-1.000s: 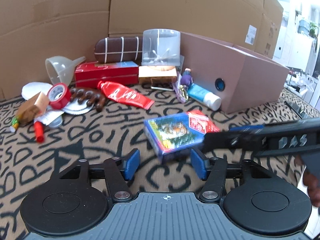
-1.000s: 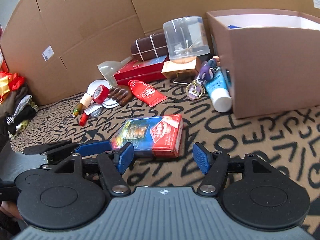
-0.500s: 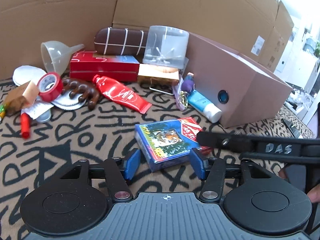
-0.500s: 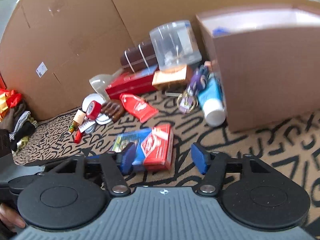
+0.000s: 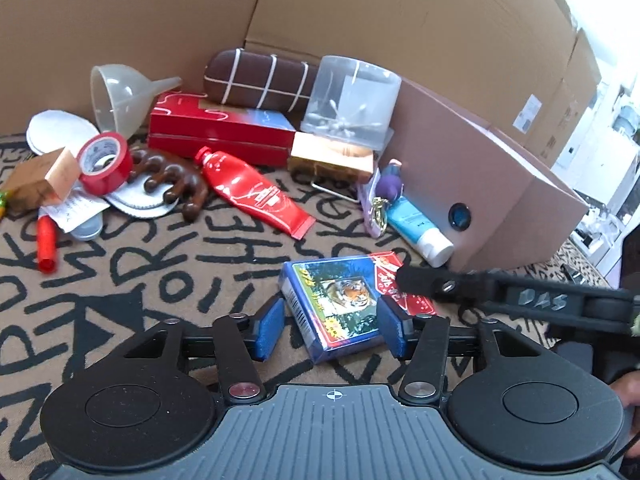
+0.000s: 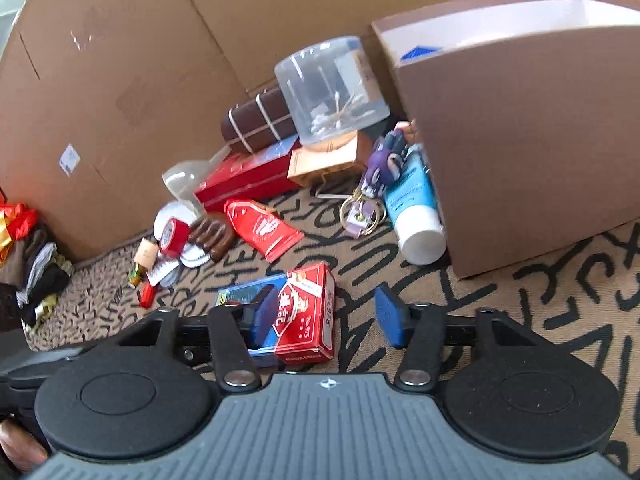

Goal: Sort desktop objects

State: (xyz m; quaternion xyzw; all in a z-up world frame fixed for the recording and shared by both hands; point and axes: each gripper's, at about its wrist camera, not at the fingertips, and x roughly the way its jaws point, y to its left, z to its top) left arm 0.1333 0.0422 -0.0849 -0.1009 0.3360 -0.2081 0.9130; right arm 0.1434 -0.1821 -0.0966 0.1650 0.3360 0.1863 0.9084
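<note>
Claws (image 5: 331, 326) nearer card packs (image 5: 340, 300), closing.

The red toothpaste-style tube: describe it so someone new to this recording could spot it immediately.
Start at the big brown box on the patterned cloth, then look left past the white-capped blue tube to the clutter along the cardboard wall. The red tube lies flat just in front of the long red box, beside the dark wooden massager; it alone has a crimped flat end.

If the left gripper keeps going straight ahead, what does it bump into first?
Probably the card box: it already lies between the closing jaws of the left gripper, whose pads do not seem to touch it yet.
</note>
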